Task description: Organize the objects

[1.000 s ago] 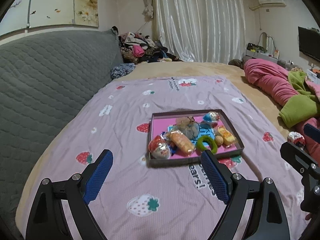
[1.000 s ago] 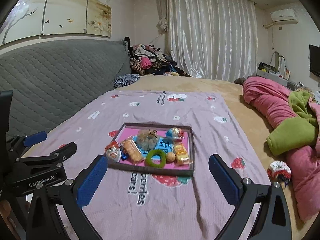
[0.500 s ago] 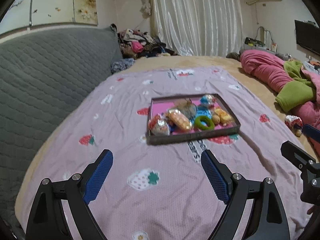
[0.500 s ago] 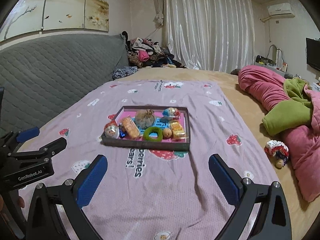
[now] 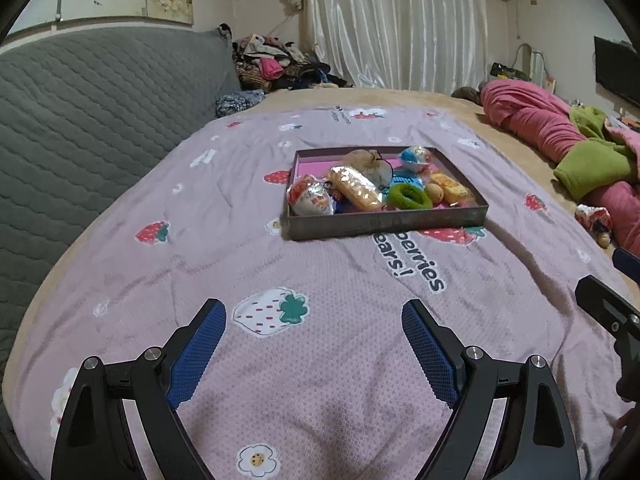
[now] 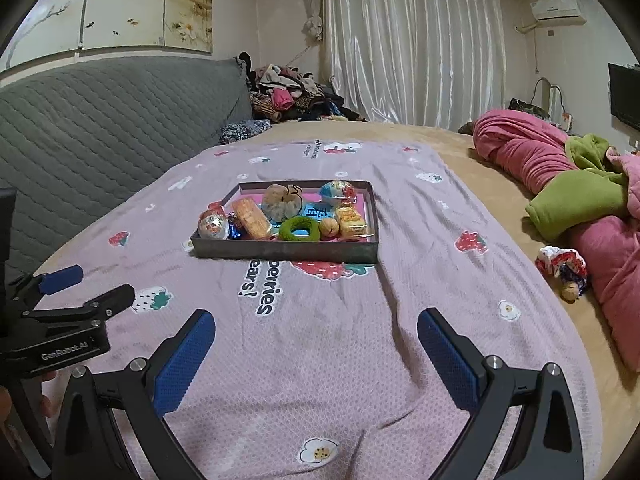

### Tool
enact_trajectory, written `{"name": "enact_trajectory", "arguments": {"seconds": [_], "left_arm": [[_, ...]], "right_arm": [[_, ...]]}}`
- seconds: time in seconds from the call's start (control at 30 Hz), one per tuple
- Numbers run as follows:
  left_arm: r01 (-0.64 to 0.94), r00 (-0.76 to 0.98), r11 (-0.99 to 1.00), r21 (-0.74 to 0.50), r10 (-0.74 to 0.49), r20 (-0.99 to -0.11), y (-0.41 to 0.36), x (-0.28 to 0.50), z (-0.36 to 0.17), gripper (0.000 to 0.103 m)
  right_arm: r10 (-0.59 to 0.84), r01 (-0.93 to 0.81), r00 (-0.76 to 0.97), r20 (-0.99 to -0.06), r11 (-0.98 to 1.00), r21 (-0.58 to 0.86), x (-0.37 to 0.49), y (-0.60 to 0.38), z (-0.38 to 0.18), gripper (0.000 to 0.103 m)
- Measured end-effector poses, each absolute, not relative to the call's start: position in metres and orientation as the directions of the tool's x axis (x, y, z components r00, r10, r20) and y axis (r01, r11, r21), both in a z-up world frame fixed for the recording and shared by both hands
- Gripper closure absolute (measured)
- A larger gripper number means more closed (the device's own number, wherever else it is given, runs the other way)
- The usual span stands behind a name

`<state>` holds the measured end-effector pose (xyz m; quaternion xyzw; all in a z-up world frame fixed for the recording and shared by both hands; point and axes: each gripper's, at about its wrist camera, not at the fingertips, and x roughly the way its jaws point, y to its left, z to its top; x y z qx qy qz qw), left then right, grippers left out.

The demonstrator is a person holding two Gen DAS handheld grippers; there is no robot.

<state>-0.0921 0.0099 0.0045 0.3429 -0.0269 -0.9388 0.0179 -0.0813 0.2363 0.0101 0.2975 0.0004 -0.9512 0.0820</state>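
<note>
Both tools hang above the near part of the bed, well apart from the tray, which sits further off on the strawberry-print blanket. The left tool has its blue pads spread wide with nothing between them; the right tool is equally wide open and empty. In the right wrist view the left tool shows at the near left, side on.

The tray holds the gathered things: a foil-wrapped egg at its near left corner, a long wrapped snack just beside it, a green ring near the middle of the front wall, a small round nut to the ring's right, a yellow packet by the right wall, a beige pouch and a blue-topped wrapped ball toward the far side. Some touch or overlap; exact contacts are hard to tell.

Judging by this, the tray looks filled and the tools stand off from it, so the sorting step seems largely done. One candidate is left out: a small patterned toy lying on the tan bedding at the right, just beside the pink quilt. If it belongs with the rest, the next move would call for the right tool to travel right and down over it, close on its soft body, then carry it to a free spot in the tray
</note>
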Motion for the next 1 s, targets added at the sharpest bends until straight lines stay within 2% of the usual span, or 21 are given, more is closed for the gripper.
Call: {"name": "enact_trajectory", "arguments": {"seconds": [0.37,0.73,1.0], "left_arm": [[-0.012,-0.753,-0.998,0.069,-0.036,-0.657,0.017,-0.099,-0.024,0.013],[0.019,-0.732,-0.994,0.105,-0.085,-0.676,0.017,-0.107,-0.049,0.013],[-0.001,-0.726,-0.998,0.067,-0.045,-0.686,0.015,-0.11,-0.054,0.013]], "right_arm": [[-0.163,0.153,-0.809,-0.565,-0.986,0.064,-0.083,0.238,-0.013,0.001],[-0.161,0.159,-0.804,-0.572,-0.986,0.053,-0.085,0.237,-0.027,0.001],[-0.159,0.158,-0.795,-0.586,-0.986,0.053,-0.087,0.236,-0.032,0.001]]}}
